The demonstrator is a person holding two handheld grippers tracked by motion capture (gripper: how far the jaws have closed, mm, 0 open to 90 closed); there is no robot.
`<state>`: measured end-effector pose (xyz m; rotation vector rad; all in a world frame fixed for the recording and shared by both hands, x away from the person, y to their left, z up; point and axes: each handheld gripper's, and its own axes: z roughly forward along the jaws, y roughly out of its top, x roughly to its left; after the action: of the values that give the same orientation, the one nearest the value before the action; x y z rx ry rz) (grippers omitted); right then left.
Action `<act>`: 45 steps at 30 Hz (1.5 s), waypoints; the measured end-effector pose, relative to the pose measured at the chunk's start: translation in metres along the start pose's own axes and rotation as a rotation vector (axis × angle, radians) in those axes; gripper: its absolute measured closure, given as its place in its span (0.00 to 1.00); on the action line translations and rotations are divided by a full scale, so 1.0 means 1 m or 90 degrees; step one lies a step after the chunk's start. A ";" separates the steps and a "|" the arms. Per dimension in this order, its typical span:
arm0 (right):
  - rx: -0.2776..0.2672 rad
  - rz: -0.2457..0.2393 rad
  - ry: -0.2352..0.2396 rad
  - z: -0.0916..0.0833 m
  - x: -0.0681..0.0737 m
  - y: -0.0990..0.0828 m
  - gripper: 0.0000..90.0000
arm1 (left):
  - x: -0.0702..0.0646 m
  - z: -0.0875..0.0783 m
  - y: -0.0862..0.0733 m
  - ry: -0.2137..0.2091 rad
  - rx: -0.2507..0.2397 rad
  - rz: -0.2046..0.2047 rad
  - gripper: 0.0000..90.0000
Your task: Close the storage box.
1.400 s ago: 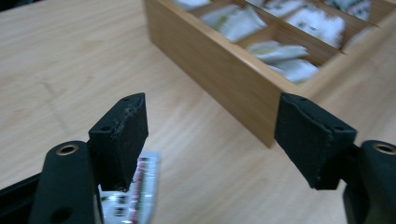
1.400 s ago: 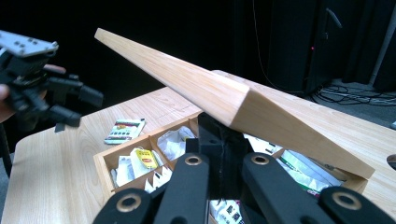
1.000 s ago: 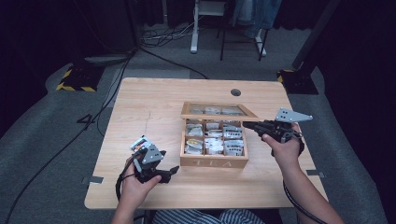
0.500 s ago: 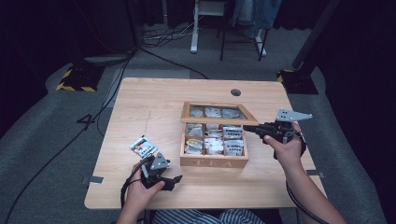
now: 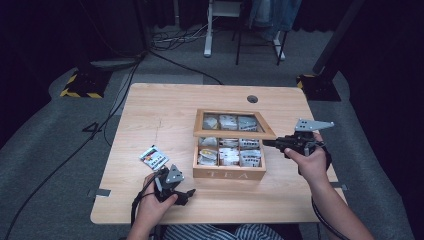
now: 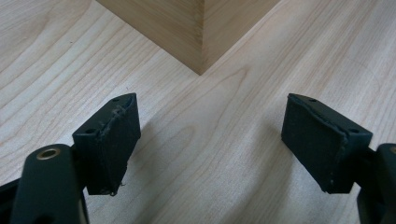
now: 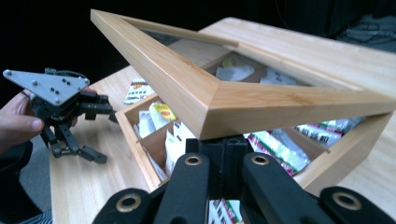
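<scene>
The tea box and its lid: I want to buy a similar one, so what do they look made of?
The tea box looks like light wood with a smooth matte finish; grain lines show on its corner. Its lid has a matching wooden frame with mitred corners around a clear pane, glass or plastic, since the packets show through it.
</scene>
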<state>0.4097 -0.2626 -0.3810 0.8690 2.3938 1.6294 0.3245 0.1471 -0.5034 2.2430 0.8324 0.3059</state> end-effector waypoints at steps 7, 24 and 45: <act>0.045 0.002 -0.001 0.000 0.003 -0.005 1.00 | 0.000 0.000 0.000 -0.001 0.000 0.001 0.22; 0.150 -0.042 -0.027 0.003 0.017 -0.012 1.00 | 0.000 0.000 0.000 0.001 0.001 0.002 0.22; 0.274 -0.046 -0.017 0.015 0.017 -0.021 1.00 | -0.001 0.000 0.000 0.003 0.001 0.002 0.22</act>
<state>0.3935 -0.2468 -0.4028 0.8386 2.7682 1.0835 0.3237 0.1469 -0.5034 2.2456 0.8324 0.3125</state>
